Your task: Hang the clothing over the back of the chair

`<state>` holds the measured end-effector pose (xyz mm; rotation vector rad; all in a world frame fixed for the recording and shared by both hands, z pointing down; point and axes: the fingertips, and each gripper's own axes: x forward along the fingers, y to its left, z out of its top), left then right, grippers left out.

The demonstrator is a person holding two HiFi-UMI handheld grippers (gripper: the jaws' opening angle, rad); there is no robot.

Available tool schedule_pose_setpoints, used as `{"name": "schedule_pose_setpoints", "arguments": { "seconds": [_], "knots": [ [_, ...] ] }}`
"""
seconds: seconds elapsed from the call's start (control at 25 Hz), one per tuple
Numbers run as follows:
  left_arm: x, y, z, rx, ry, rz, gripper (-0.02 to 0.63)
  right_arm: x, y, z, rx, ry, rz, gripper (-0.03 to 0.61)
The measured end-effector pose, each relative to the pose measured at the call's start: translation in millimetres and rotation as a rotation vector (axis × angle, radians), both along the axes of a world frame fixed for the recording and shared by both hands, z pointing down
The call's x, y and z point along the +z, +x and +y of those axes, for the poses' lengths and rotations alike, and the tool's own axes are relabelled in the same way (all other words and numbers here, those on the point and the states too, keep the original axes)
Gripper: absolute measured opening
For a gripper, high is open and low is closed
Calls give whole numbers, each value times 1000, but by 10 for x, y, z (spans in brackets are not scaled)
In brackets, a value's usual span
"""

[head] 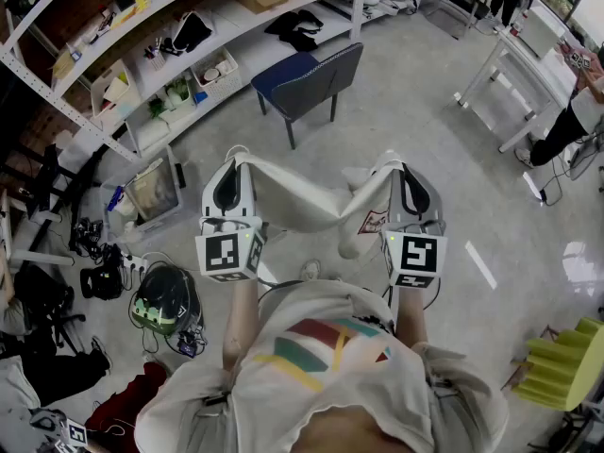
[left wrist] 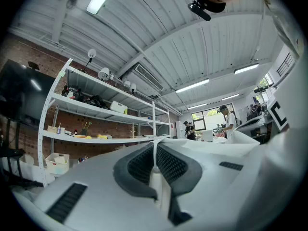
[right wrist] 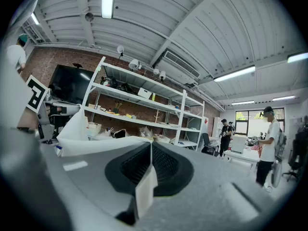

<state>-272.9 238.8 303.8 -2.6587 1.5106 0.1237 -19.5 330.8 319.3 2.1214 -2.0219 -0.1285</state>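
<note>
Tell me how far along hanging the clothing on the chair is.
Done: the white cloth garment is picked up. In hand: it hangs stretched between the left gripper and right gripper, both shut on its edges, apart from the dark blue padded chair ahead. Left: carrying it over and draping it on the chair's back.
</note>
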Motion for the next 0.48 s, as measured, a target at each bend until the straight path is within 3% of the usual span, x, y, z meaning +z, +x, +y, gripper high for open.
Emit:
{"name": "schedule_pose_setpoints", "arguments": {
  "seconds": [0.48],
  "knots": [
    [-32, 59, -117, 23, 3, 25, 17, -29, 66, -32, 33, -3, 13, 8]
  ]
}}
